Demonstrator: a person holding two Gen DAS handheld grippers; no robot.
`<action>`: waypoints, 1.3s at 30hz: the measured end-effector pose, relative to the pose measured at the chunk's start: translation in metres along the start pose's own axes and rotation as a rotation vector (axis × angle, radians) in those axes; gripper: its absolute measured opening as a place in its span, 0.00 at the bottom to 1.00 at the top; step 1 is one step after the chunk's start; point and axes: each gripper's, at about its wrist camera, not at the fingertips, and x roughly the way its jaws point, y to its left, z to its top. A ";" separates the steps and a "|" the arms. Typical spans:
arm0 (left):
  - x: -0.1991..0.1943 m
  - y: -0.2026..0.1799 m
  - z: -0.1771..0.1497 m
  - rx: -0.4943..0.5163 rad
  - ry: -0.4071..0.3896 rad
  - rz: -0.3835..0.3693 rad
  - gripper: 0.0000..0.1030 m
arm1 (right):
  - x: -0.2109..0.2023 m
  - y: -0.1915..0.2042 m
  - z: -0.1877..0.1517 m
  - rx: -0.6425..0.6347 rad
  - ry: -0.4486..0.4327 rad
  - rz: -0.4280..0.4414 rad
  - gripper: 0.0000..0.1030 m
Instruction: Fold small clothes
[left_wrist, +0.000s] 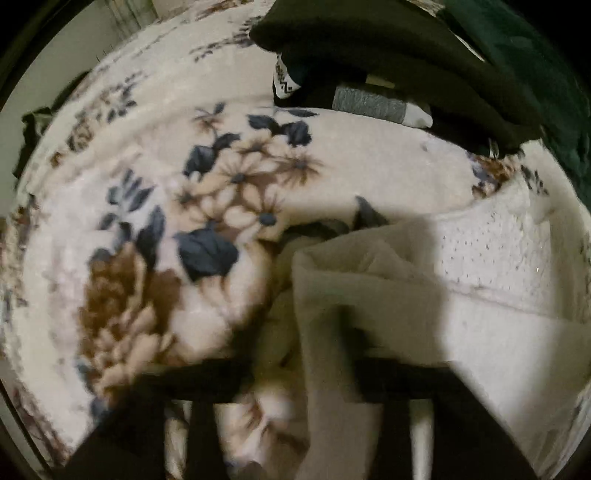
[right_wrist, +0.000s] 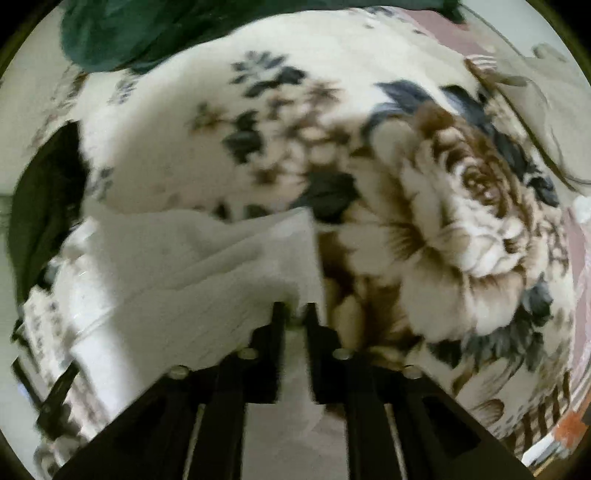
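Observation:
A small white garment (left_wrist: 491, 295) lies on a floral blanket (left_wrist: 155, 206). In the left wrist view a shaded fold of it (left_wrist: 354, 295) rises over my left gripper (left_wrist: 299, 376), whose black fingers (left_wrist: 199, 380) stand apart with cloth draped between and over them; whether they pinch it is hidden. In the right wrist view my right gripper (right_wrist: 295, 314) is shut on the white garment's (right_wrist: 207, 266) edge, the cloth pinched between the fingertips (right_wrist: 277, 314) and spreading left across the blanket (right_wrist: 443, 221).
A pile of dark clothes (left_wrist: 406, 55) with a grey and white piece (left_wrist: 380, 105) sits at the back right in the left view. A dark green garment (right_wrist: 147, 29) lies at the far edge and a dark garment (right_wrist: 44, 206) at the left.

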 end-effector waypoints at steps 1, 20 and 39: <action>-0.008 0.000 -0.003 -0.005 -0.016 -0.006 0.75 | -0.007 -0.003 -0.004 -0.006 0.006 0.033 0.54; -0.116 -0.304 -0.273 0.277 0.276 -0.321 0.74 | -0.138 -0.189 -0.049 -0.124 0.201 0.021 0.56; -0.097 -0.352 -0.334 0.239 0.228 -0.298 0.06 | 0.002 -0.014 0.095 -0.380 0.250 0.200 0.56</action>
